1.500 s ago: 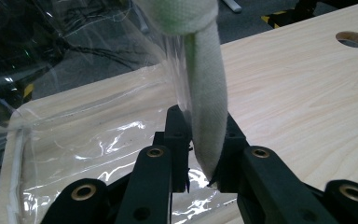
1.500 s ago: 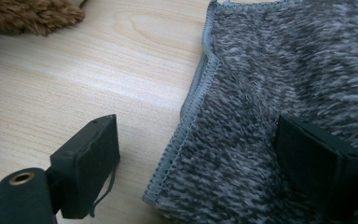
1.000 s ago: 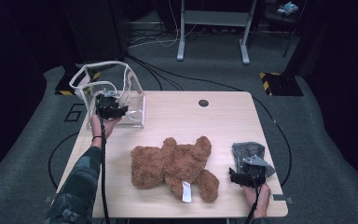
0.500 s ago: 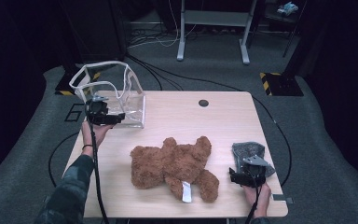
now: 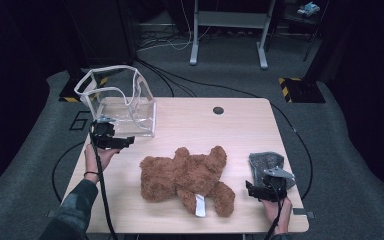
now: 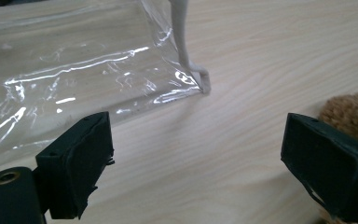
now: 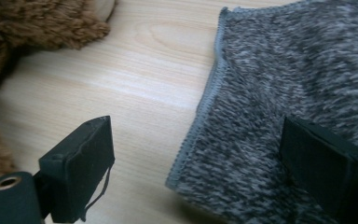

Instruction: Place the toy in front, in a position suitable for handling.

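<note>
The left hand-held gripper (image 5: 114,141) has backed off the clear, crinkled bag (image 5: 125,107).

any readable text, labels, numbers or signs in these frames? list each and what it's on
"6": a large outlined figure on the grey floor mat, left of the table; it looks like a 6, partly hidden by the clear plastic bag.
White tag on the brown teddy bear: too small to read.
Grey knit cloth, bag and both grippers: no text visible.
</note>
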A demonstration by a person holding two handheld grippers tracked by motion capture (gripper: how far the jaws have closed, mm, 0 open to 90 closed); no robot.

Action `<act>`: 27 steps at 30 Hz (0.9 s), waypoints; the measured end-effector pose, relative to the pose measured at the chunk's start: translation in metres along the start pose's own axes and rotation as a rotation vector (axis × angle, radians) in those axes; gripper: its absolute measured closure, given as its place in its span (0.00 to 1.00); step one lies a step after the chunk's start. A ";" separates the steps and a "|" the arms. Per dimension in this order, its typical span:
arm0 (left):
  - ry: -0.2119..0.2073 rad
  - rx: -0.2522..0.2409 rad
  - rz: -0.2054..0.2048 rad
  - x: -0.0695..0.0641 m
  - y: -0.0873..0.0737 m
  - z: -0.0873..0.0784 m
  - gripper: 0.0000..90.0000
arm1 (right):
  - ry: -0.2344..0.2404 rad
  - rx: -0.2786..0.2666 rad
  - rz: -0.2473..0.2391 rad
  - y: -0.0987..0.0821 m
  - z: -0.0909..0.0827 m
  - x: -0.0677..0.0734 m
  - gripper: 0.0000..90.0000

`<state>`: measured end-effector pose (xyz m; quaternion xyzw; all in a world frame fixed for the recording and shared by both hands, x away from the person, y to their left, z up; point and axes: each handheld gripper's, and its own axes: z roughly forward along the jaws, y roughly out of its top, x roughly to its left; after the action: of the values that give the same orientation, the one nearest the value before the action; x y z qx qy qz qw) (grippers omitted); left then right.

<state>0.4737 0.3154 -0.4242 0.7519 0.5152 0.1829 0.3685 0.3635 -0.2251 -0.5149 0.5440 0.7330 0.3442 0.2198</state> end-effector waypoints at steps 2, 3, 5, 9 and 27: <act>-0.003 0.008 0.014 -0.004 -0.003 -0.002 0.08 | 0.007 0.005 0.001 0.002 -0.003 0.002 0.09; -0.004 0.013 0.025 -0.006 -0.005 -0.003 0.08 | 0.016 0.011 0.000 0.004 -0.004 0.003 0.09; -0.009 0.007 0.025 -0.010 -0.009 -0.005 0.08 | 0.027 0.013 -0.006 0.006 -0.006 0.005 0.09; -0.009 0.020 0.040 -0.017 -0.014 -0.010 0.07 | 0.051 0.019 -0.008 0.013 -0.013 0.011 0.08; -0.083 0.032 0.067 -0.048 -0.027 -0.032 0.02 | 0.193 -0.007 -0.071 0.052 -0.032 0.049 0.04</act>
<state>0.4163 0.2883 -0.4180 0.7814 0.4769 0.1554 0.3712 0.3592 -0.1785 -0.4525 0.4813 0.7683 0.3896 0.1622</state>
